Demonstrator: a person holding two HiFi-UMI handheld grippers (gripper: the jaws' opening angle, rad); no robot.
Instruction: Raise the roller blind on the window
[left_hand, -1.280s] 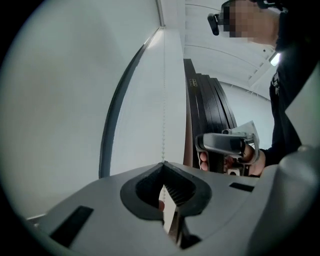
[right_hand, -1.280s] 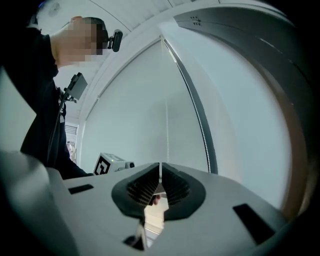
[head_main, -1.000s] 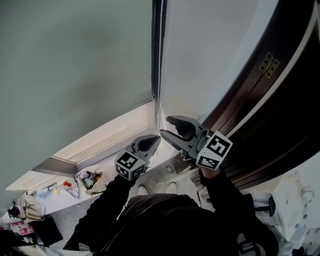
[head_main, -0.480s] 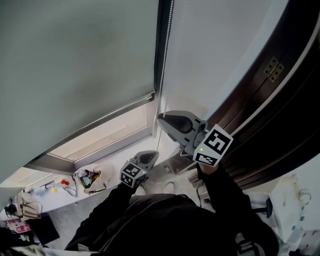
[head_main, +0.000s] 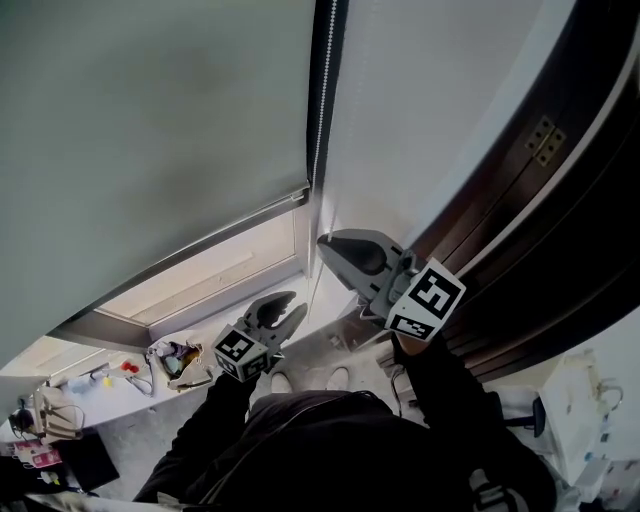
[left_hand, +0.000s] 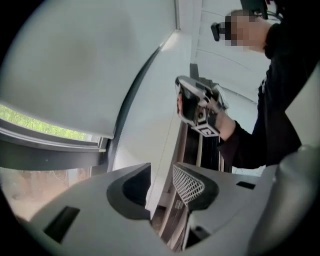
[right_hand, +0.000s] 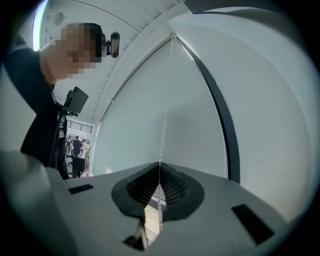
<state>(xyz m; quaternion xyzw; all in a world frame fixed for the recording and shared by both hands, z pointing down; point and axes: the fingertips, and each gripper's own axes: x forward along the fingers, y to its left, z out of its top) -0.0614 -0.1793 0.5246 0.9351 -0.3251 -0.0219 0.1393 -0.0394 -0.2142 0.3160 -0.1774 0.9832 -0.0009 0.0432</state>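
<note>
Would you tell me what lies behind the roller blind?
Only beneath the roller blind does a strip of window show, with greenery outside. The rest of the glass is hidden by the fabric.

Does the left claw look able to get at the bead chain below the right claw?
Probably yes. The left claw, just opened and empty, hangs below the right claw, which is shut on the bead chain. Nothing seems to stand between it and the chain's hanging run.

Office (perhaps): roller blind (head_main: 150, 130), dark wooden door (head_main: 545, 250).
</note>
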